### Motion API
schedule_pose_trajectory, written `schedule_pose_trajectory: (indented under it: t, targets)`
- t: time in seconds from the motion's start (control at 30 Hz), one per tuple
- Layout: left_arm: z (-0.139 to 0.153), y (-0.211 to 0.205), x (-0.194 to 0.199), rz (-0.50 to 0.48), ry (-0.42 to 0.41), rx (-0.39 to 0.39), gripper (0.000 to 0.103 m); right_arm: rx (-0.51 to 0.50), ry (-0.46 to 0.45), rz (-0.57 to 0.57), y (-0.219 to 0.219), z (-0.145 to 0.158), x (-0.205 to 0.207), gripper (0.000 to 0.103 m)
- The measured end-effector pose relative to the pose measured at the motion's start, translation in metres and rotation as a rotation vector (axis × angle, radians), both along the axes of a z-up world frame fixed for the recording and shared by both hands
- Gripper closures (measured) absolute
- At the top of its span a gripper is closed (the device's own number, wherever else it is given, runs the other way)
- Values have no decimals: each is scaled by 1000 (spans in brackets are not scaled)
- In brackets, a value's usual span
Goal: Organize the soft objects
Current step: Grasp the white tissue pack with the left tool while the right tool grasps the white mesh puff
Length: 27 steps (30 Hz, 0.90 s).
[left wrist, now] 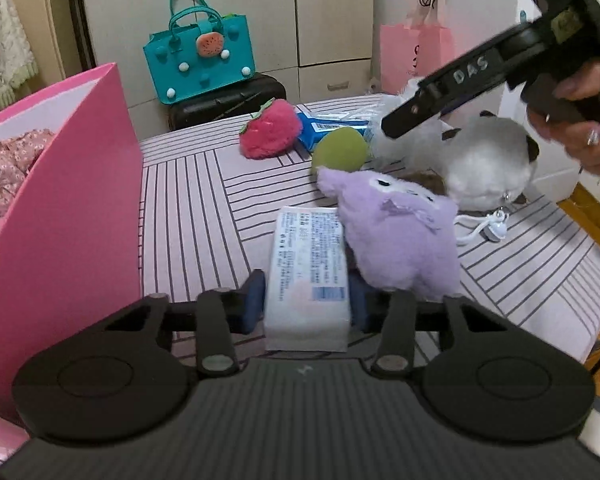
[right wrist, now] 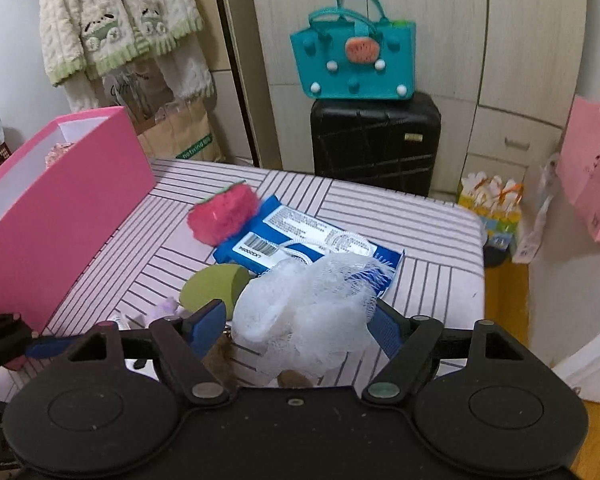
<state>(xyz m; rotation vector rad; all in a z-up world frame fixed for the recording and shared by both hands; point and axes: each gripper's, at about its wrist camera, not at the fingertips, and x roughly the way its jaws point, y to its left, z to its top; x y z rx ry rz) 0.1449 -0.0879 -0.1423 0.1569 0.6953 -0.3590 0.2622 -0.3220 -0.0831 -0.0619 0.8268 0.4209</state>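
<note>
My left gripper (left wrist: 306, 300) is shut on a white tissue pack (left wrist: 306, 280) on the striped table (left wrist: 204, 200). A purple plush (left wrist: 400, 236) lies against the pack's right side. My right gripper (right wrist: 302, 320) has its blue pads on both sides of a white mesh bath puff (right wrist: 308, 312); it looks shut on it. Behind lie a green sponge (right wrist: 214, 288), a blue wipes pack (right wrist: 300, 240) and a red strawberry plush (right wrist: 224, 216). A white cat plush (left wrist: 488, 160) lies under the right gripper in the left wrist view.
A pink box (left wrist: 60, 216) with floral cloth inside stands at the table's left; it also shows in the right wrist view (right wrist: 60, 200). A teal bag (right wrist: 354, 60) sits on a black suitcase (right wrist: 376, 144) behind the table. A pink paper bag (right wrist: 592, 184) hangs at the right.
</note>
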Motion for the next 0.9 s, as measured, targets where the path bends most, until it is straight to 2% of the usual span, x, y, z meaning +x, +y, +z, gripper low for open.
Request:
schedule_pose_trajectory:
  t: [0.03,0.1,0.13,0.2,0.37,0.43,0.5,0.57,0.63,0.7,0.8,0.9]
  targets:
    - [0,-1,1,10,-6,9,62,1,4,0,1,-2,1,24]
    - [0,-2,1,24,-19,30,62,-7,2,-7,1,-5,1,41]
    - [0,-2,1,27,-23,37,62,-16,-2,-12,1,-5,0,44]
    - [1,-4,3,33,-23,42,59,-27,-9,-9,1,-6,-3,56]
    - [-1,-10,13,56,-37,58,55,-51,-21,17,2,-8,-11,62]
    - [-1,-14,16,56,-57,83,51,-55,-21,27,3,-10,-12,62]
    - [-2,-16,18,61,-75,108,41,-57,-18,34,4,-14,-11,62]
    - [-1,-14,21,68,-65,95,41,-63,-19,33,4,-17,-10,62]
    - [0,-13,24,67,-47,79,46,-56,-17,30,3,-18,-10,62]
    - [1,-14,24,37,-26,61,63,-56,-22,30,4,-17,-10,66]
    - [2,-19,21,16,-28,91,64,-59,-46,31,6,-12,-13,70]
    - [2,-14,24,30,-3,50,64,-49,-79,29,9,-3,-16,71]
